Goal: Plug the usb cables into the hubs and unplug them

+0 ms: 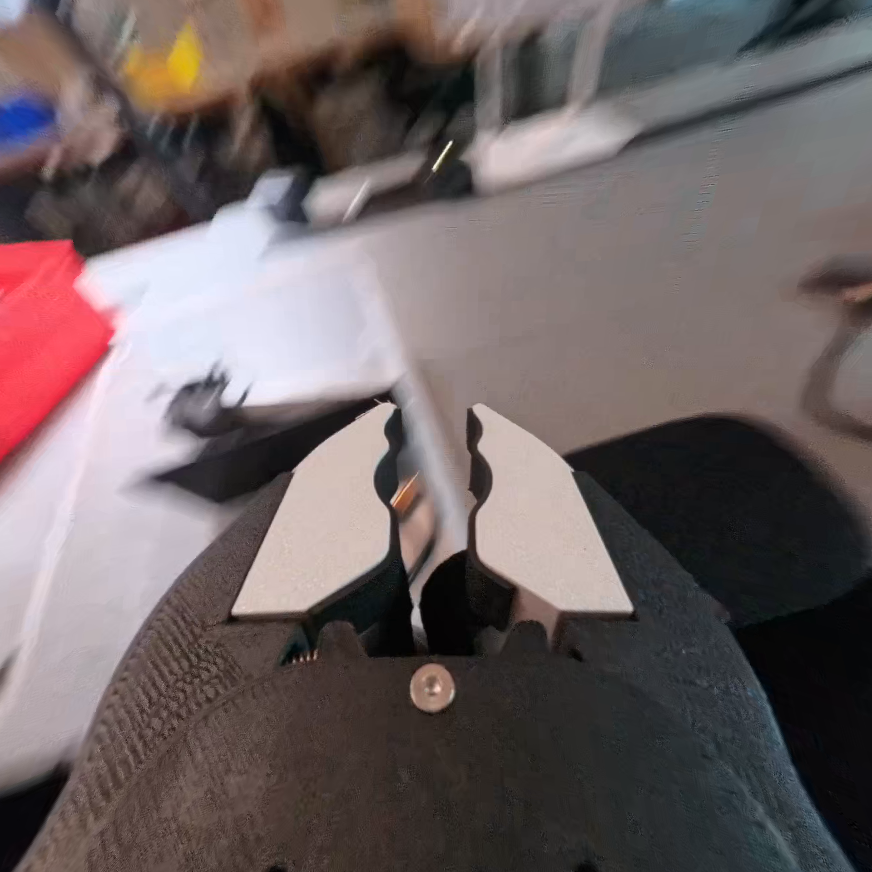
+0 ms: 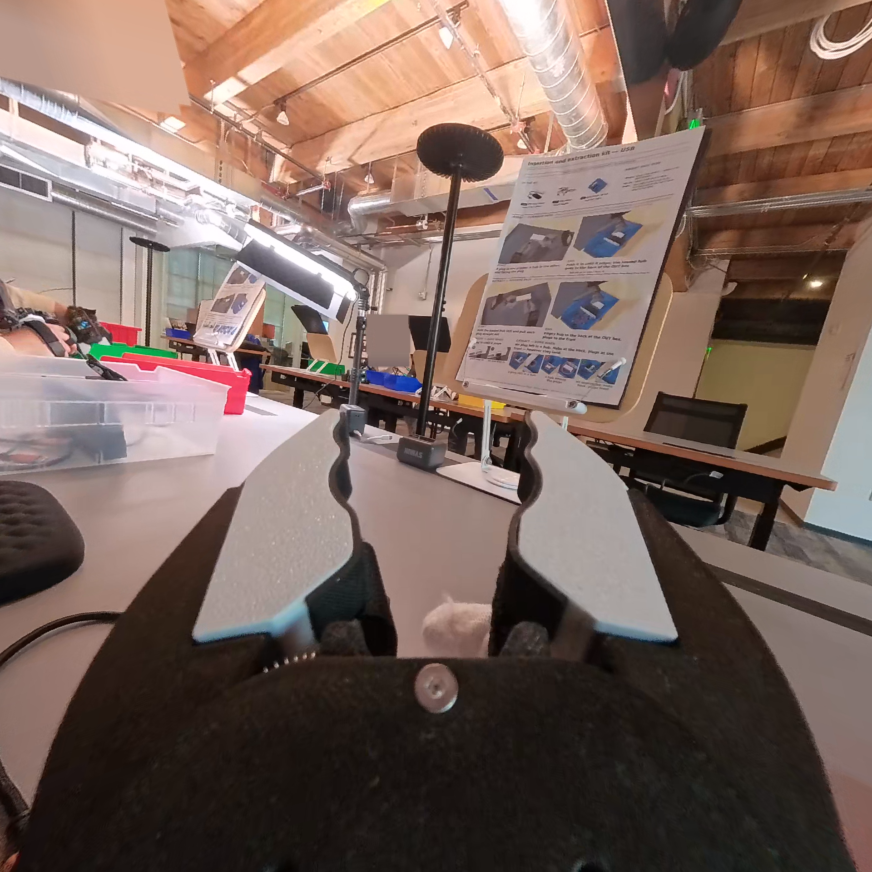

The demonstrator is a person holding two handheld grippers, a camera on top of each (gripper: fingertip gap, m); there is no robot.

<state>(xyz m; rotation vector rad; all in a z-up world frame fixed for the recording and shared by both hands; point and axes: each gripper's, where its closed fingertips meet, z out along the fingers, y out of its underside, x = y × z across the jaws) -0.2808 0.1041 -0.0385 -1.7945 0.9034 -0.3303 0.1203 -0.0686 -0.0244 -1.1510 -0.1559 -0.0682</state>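
The left wrist view is badly motion-blurred. My left gripper (image 1: pixel 433 408) has its jaws close together on a slim silver-grey hub (image 1: pixel 431 472), which sticks out forward and to the left between the fingers. A metal part with an orange glint (image 1: pixel 406 495) shows beside it. A dark tangle, perhaps cables (image 1: pixel 203 408), lies in a clear bin (image 1: pixel 245 311). My right gripper (image 2: pixel 436 420) is open and empty, low over the grey table (image 2: pixel 424 519). The clear bin (image 2: pixel 141 415) with dark items stands to its left.
A red bin (image 2: pixel 226 387) and a green bin (image 2: pixel 127 351) stand behind the clear one. A black padded mat (image 2: pixel 28 538) and a black cable (image 2: pixel 47 632) lie at left. Ahead stand a pole base (image 2: pixel 421 453) and an instruction sheet on a stand (image 2: pixel 580 283). A person's hand (image 2: pixel 42 330) shows at far left. Left tips to right tips: about 45 cm.
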